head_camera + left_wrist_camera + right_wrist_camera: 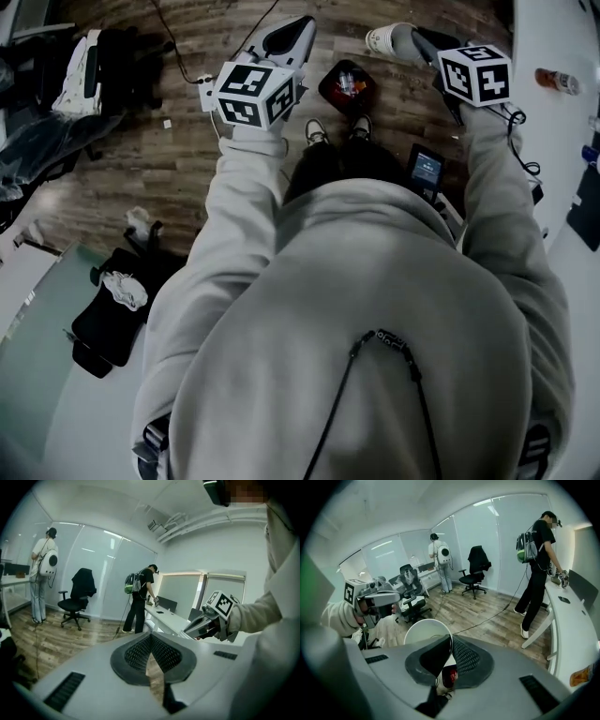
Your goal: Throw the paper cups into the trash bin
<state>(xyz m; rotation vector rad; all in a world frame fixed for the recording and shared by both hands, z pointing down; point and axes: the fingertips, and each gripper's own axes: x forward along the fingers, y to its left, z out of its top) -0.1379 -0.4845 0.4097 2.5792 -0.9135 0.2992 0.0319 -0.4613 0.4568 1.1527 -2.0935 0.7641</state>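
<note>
The right hand-held gripper (450, 644) pinches the rim of a white cup (387, 39) up over the floor near the bin (325, 91), and the left hand-held gripper (151, 643) is closed and empty.

My head view looks dim and grey; both gripper views are brighter, lit from overhead, bowed and black-cornered

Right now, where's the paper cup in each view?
Head view: paper cup at top, right of centre, at the tip of the right gripper.
Left gripper view: cup not made out; the right gripper shows at right.
Right gripper view: cup lower centre-left, its wall pinched between the jaws.
Shared landmark: wooden floor.
</note>
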